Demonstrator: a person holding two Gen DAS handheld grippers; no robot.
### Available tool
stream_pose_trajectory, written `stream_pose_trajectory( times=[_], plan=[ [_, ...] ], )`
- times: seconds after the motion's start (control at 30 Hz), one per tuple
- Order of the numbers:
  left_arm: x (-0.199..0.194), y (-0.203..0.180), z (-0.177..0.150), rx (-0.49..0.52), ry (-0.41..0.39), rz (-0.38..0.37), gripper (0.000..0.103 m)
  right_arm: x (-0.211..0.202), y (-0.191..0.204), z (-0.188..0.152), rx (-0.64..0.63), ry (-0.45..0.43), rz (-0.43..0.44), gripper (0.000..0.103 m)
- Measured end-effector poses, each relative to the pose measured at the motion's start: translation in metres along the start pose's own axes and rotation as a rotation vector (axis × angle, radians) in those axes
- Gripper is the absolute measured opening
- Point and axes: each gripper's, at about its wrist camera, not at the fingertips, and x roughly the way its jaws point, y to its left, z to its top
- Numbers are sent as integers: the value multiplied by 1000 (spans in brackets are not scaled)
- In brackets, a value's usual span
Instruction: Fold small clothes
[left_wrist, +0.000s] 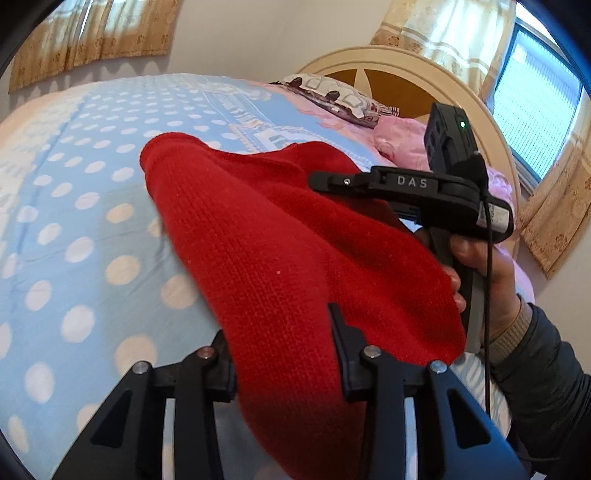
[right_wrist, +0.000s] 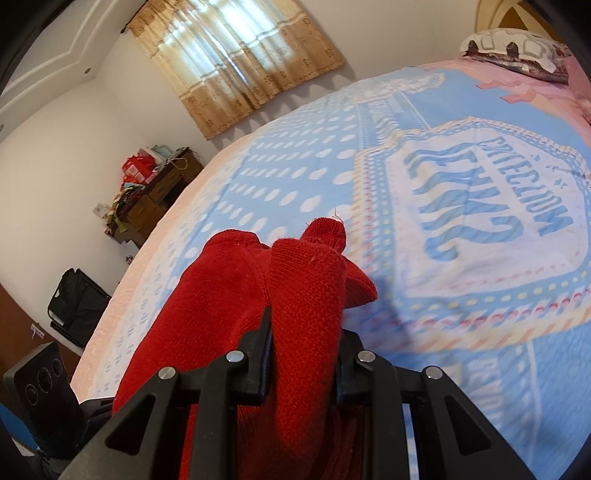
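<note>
Left wrist view: left gripper (left_wrist: 284, 354) clamped on red knit garment (left_wrist: 273, 251), lifted over dotted bedspread (left_wrist: 74, 221); right gripper (right_wrist: 304, 350) pinches bunched fold, hand (left_wrist: 491, 280) beside.

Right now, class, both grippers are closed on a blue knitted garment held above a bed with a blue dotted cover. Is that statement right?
Not quite: the knitted garment is red, not blue, as both wrist views show. The rest stands: the left gripper and the right gripper are each closed on it, above the bed with the blue dotted cover.
</note>
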Motion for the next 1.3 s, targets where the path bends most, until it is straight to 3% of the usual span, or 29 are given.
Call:
stream_pose_trajectory(
  times=[0.67, 1.3],
  plan=[
    [-101, 9, -51, 5, -68, 115, 38, -8, 114, -56, -56, -2, 117, 24],
    [-155, 30, -79, -37, -146, 214, 37, 5, 204, -84, -130, 40, 212, 24]
  ],
)
